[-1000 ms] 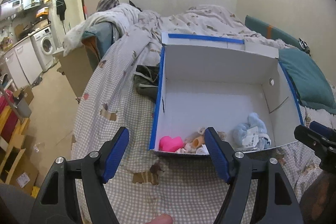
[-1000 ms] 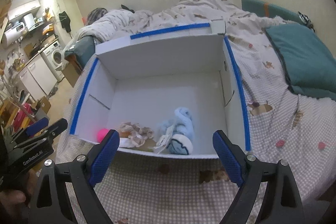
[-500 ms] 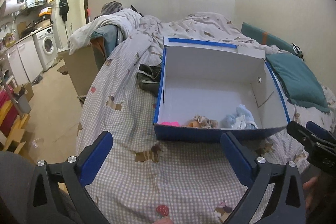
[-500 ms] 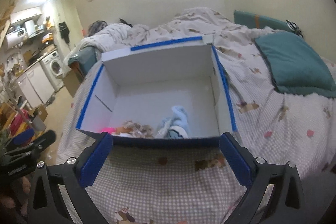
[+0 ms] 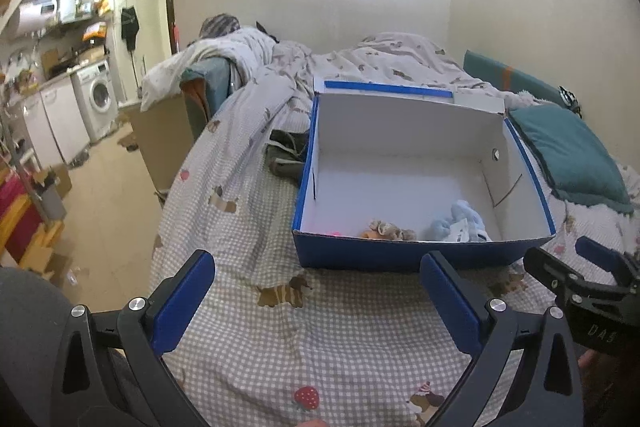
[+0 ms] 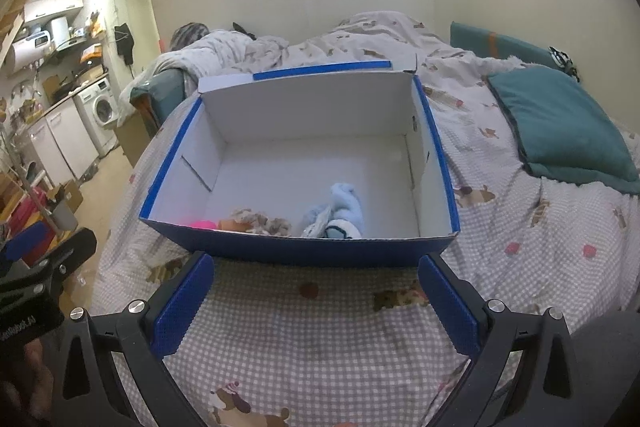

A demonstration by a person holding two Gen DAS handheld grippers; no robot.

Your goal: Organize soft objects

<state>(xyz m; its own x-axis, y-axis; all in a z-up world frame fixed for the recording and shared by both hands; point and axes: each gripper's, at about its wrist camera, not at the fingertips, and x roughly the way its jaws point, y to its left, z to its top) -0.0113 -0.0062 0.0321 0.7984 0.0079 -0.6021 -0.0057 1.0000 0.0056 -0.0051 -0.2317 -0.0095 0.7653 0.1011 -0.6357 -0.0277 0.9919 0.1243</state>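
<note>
Gingham bedding printed with small dogs covers the bed beneath both of your tools, with a kitchen corner and a washing machine off to the side. Your left gripper is spread wide and carries nothing, hovering above the sheet short of the blue shoebox. Your right gripper is just as wide and just as empty, its pads level with the box's near wall.

Inside the box, against that near wall, lie a pink soft toy, a brown curly plush and a pale blue plush with a tag. No loose soft toy shows on the sheet in front of you, so you look to be between items, or done with packing.

Next you need to find whatever is left; the dark bundle of fabric beside the box's left wall is the only candidate, and it calls for a reach around the box by your left tool.

Only the left view shows that bundle. The right view looks deeper into the box and shows the pink toy plainly, which the left view barely catches over the rim.
</note>
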